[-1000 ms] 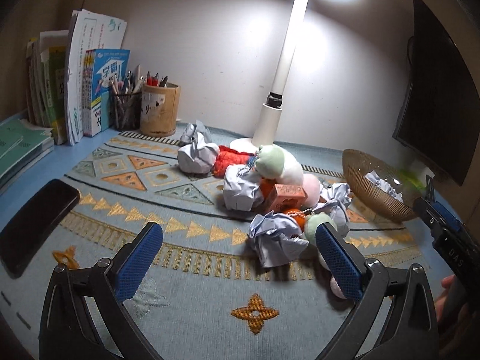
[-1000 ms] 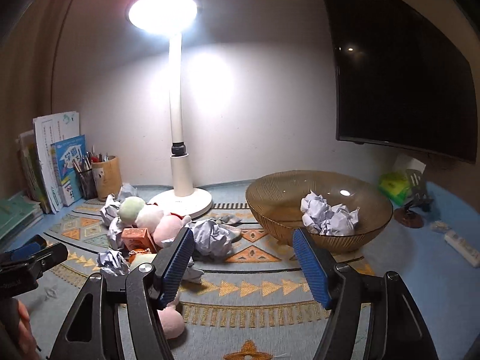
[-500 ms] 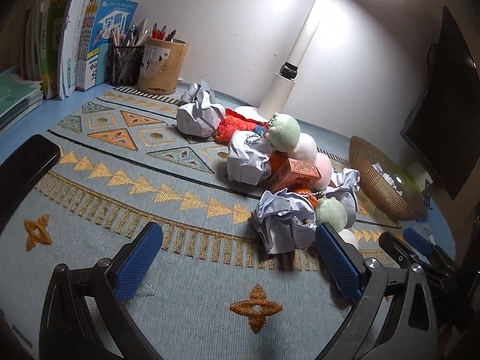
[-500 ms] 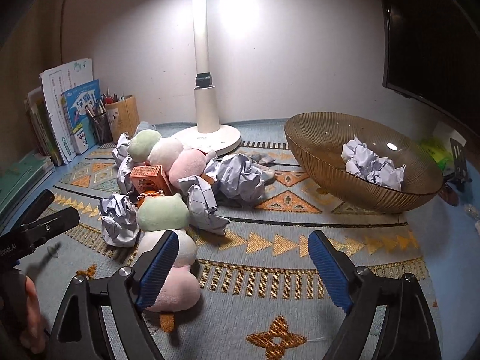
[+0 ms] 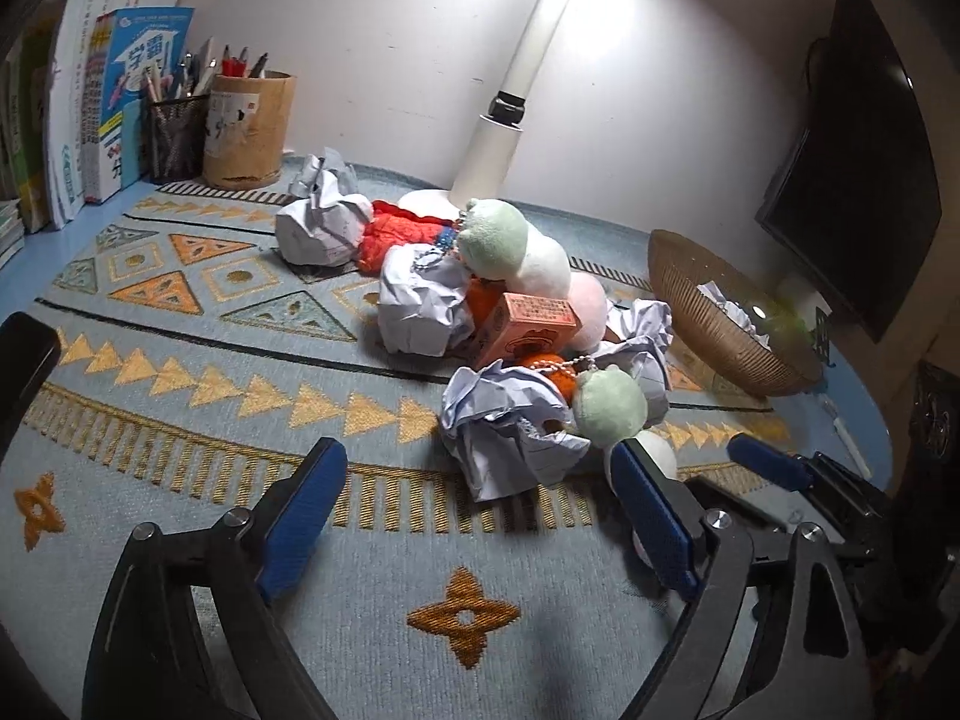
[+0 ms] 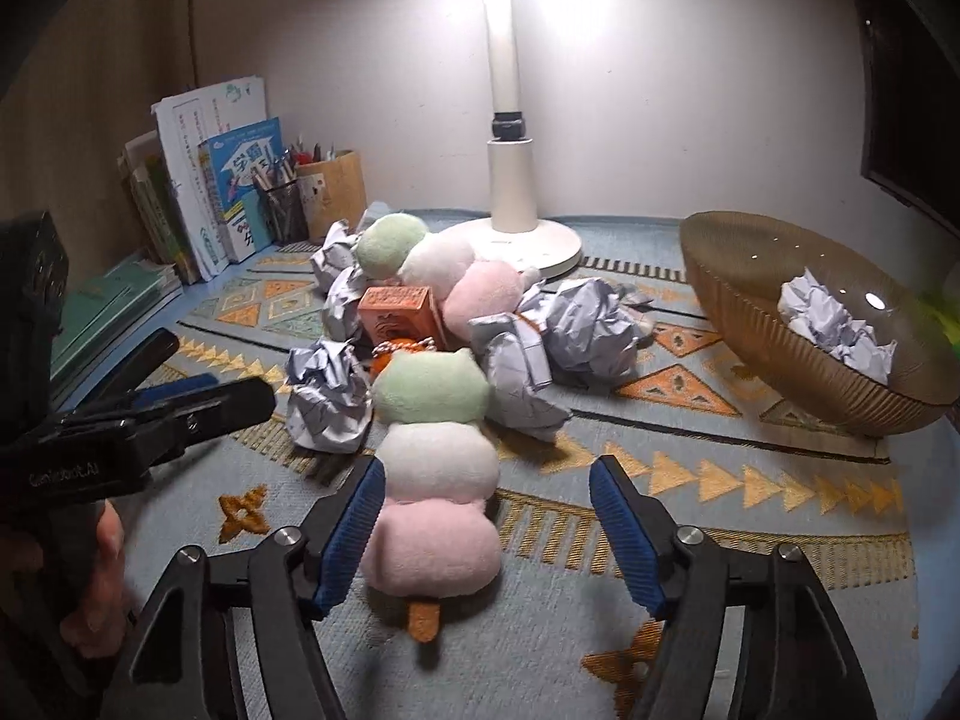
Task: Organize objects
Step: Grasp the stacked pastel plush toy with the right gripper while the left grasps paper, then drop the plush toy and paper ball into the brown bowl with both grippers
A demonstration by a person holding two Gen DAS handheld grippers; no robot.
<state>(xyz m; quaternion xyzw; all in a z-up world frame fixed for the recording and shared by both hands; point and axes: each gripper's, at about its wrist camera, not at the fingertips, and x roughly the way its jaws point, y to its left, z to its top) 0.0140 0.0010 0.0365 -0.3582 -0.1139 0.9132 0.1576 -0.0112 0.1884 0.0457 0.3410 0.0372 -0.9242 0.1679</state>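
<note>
Pink-white-green dango plush (image 6: pixel 435 468) on patterned rug (image 6: pixel 750 480) | long axis runs away from camera, stick end nearest, green end toward paper pile | right gripper (image 6: pixel 483 531) spread wide, straddling pink end | left gripper (image 5: pixel 474 513) released, empty, near crumpled paper ball (image 5: pixel 510 435)

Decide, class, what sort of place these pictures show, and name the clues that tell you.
Most likely a study desk at home. Clues: upright books and pen holders against the wall, a white desk lamp standing on a patterned mat, and a dark monitor to one side.
</note>
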